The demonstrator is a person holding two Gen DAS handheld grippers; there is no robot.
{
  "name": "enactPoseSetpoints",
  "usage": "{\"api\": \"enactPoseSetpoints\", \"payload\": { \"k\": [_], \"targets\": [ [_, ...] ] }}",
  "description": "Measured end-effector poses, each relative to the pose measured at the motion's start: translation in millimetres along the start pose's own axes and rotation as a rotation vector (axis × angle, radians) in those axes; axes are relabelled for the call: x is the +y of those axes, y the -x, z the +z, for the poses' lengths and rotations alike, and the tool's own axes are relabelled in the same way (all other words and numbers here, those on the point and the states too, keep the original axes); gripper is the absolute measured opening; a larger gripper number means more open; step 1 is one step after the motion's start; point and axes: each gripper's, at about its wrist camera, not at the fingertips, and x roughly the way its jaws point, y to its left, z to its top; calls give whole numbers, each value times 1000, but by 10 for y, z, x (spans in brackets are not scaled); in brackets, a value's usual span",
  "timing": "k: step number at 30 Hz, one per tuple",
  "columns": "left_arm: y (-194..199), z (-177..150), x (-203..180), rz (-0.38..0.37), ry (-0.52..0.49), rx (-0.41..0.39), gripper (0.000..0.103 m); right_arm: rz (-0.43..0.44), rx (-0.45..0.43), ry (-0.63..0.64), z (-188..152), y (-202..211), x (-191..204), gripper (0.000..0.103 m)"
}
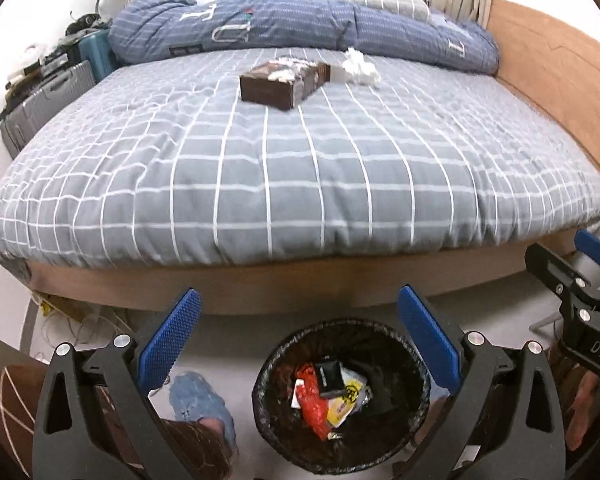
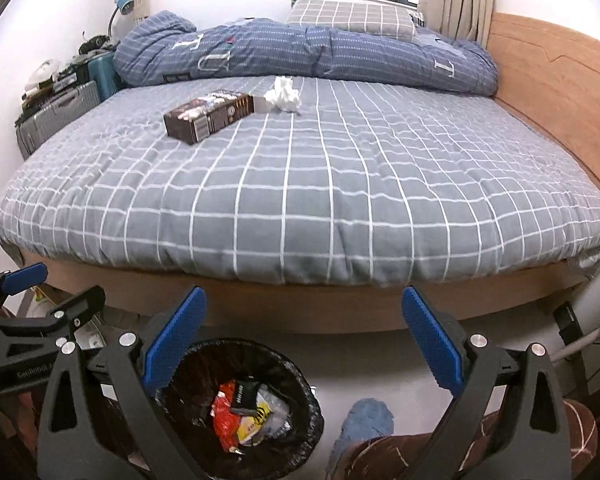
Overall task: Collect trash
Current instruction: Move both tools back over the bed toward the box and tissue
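A black-lined trash bin [image 1: 404,344] stands on the floor at the bed's foot, holding red, yellow and black wrappers; it also shows in the right wrist view [image 2: 296,372]. My left gripper [image 1: 300,336] is open and empty above the bin. My right gripper [image 2: 304,336] is open and empty, above the floor just right of the bin. On the bed lie a brown box [image 1: 280,84] with white scraps on top and a crumpled white tissue [image 1: 360,68]. They also show in the right wrist view, the box [image 2: 208,116] and the tissue [image 2: 284,94].
The bed [image 1: 300,168] has a grey checked cover, a rolled blue duvet [image 1: 300,28] and a pillow at the far end. A wooden headboard [image 1: 560,80] runs along the right. Suitcases [image 1: 48,100] stand at the left. A person's slippered feet [image 1: 198,404] are beside the bin.
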Motion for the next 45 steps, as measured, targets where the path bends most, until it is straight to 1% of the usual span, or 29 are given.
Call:
{"api": "enactPoseSetpoints", "payload": {
  "k": [3, 4, 11, 15, 18, 23, 29, 35, 41, 45],
  "targets": [
    [-6, 119, 50, -33, 23, -10, 97, 5, -26, -1, 119, 7, 24, 94],
    [-17, 145, 61, -33, 23, -15, 97, 8, -37, 0, 159, 6, 33, 94],
    [-71, 409, 113, 2, 19, -60, 97, -11, -96, 26, 480, -65, 70, 94],
    [-160, 596, 148, 13, 21, -76, 97, 2, -102, 11, 649, -169, 41, 94],
    [-256, 719, 168, 14, 15, -73, 97, 6, -103, 14, 740, -239, 49, 94],
    [-374, 976, 238, 25, 21, -91, 97, 10, -101, 20, 894, -389, 61, 94],
    [-591, 1231, 344, 35, 18, -86, 97, 9, -95, 33, 1108, -632, 97, 94],
    [-748, 1542, 441, 58, 17, -112, 97, 14, -109, 36, 1425, -886, 101, 94],
    [-1023, 1899, 529, 51, 10, -110, 97, 14, -94, 41, 1680, -1247, 113, 94],
    [-1217, 2135, 515, 24, -13, -99, 97, 8, -79, 50, 1869, -1533, 129, 94]
  ]
}}
